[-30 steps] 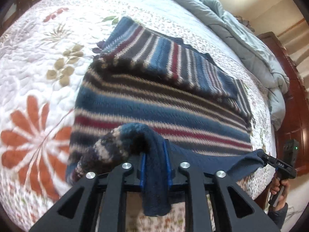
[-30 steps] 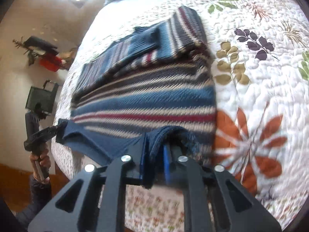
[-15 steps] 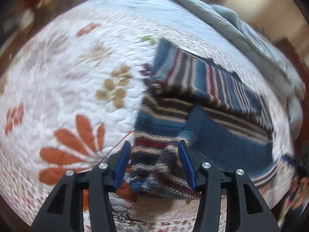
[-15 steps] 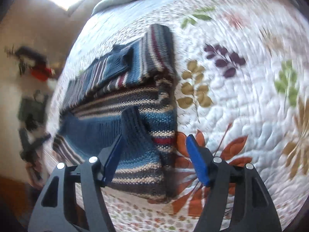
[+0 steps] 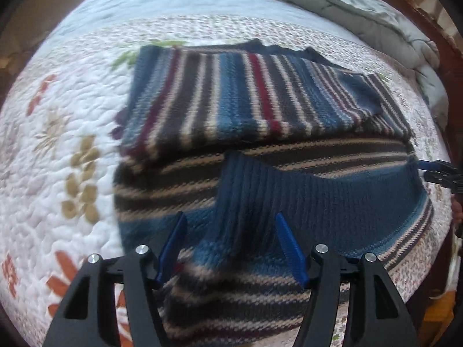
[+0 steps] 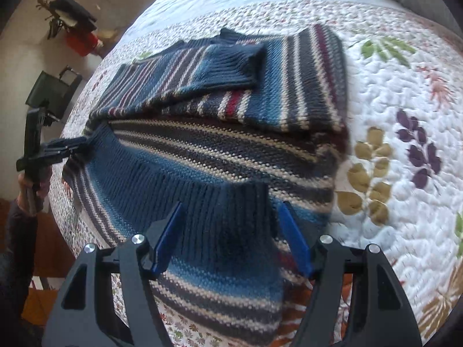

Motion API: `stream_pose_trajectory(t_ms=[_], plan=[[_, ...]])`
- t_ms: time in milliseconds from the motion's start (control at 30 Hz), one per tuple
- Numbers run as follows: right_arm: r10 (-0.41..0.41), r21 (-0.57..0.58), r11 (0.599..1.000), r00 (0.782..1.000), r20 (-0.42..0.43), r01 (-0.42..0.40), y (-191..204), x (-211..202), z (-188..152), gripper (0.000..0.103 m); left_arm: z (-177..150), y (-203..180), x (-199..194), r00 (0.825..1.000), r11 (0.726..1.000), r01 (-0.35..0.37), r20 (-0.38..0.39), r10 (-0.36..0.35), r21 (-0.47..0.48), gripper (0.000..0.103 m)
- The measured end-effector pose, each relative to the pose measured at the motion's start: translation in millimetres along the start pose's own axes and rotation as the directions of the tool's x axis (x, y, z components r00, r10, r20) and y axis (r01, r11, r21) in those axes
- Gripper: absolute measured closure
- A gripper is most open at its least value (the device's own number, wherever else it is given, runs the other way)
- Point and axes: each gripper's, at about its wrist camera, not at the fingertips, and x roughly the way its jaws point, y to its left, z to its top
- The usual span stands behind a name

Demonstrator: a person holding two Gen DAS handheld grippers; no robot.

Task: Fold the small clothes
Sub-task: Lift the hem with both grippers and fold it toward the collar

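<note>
A knit sweater (image 5: 260, 98) striped in blue, dark grey, cream and red lies on the floral quilt (image 5: 58, 133), its sleeves folded across the upper part. Its blue ribbed hem (image 5: 318, 193) is turned up over the body. My left gripper (image 5: 231, 245) hovers over the hem's left end, its jaws opening; a raised fold of knit sits between the blue pads, untouched. My right gripper (image 6: 231, 237) stands open over the hem's (image 6: 162, 182) other end, fabric loose between its pads. Each gripper shows at the other view's edge: right gripper (image 5: 439, 173), left gripper (image 6: 58, 150).
A grey duvet (image 5: 347, 5) is bunched along the far side of the bed, with a dark wooden bed frame (image 5: 451, 57) beyond. Left of the bed, on the floor, stand a black bag (image 6: 55, 92) and a red object (image 6: 81, 43). The bed's near edge runs just below the sweater.
Both grippers were shut on the sweater's hem and lifting it. They have carried it up over the body, let go and opened; the hem now lies folded on the sweater.
</note>
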Motion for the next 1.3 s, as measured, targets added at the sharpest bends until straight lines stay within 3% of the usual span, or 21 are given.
stream_pose_trajectory(t_ms=[100,200,233,267,333,433,567,733,800,1067,1200,1300], plan=[[0.009,-0.015,1.0,1.0,-0.027,-0.009,4.1,10.8,0.9,0.037,5.0,-7.0,10.8,0.999,0.999,0.038,-0.04,-0.037,0.026,0.032],[-0.004,-0.03,1.0,0.999,-0.049,0.002,7.0,21.3,-1.2,0.055,7.6,-7.6,27.5,0.995,0.999,0.044,-0.09,-0.043,0.013,0.034],[-0.016,-0.036,0.999,0.999,-0.049,0.015,7.0,22.0,-2.5,0.066,7.2,-8.2,31.9,0.995,1.0,0.028,-0.098,-0.027,0.008,0.038],[-0.022,-0.042,0.999,0.999,-0.047,0.02,6.4,22.4,-3.6,0.081,5.9,-8.8,32.4,0.995,1.0,0.015,-0.097,-0.014,0.009,0.053],[0.017,-0.035,0.999,0.999,-0.038,-0.018,4.2,19.2,-7.4,0.091,1.3,-8.0,29.2,0.996,0.999,0.038,-0.086,-0.038,-0.005,0.084],[0.051,-0.042,0.998,0.999,0.013,-0.05,5.3,2.1,-13.7,0.093,-8.1,-3.3,15.2,0.993,0.992,0.102,-0.047,-0.106,-0.076,0.089],[0.072,-0.059,0.996,0.992,0.102,-0.066,14.2,-33.1,-10.4,0.094,-14.7,-8.5,-20.1,0.992,0.99,0.121,0.041,-0.119,-0.066,0.09],[0.033,-0.072,0.997,0.982,0.187,-0.02,20.1,-63.0,28.4,0.094,19.4,-1.9,-60.2,0.98,0.99,0.102,0.18,-0.083,-0.101,0.091],[0.017,-0.048,0.999,0.978,0.209,-0.007,17.1,-67.3,54.7,0.094,39.6,4.7,-65.1,0.976,0.985,0.112,0.201,-0.084,-0.133,0.091],[-0.085,0.028,0.996,0.971,0.225,0.08,-5.4,-47.1,174.0,0.094,138.1,26.4,-36.0,0.974,0.975,0.058,0.227,-0.008,-0.214,0.09],[-0.126,0.05,0.992,0.966,0.227,0.117,-19.1,-25.1,206.3,0.094,172.0,38.1,-5.5,0.973,0.97,0.013,0.228,0.044,-0.243,0.09],[-0.151,0.082,0.987,0.968,0.202,0.136,-32.2,1.5,221.3,0.094,182.3,46.0,25.0,0.983,0.965,-0.013,0.172,0.06,-0.261,0.09]])
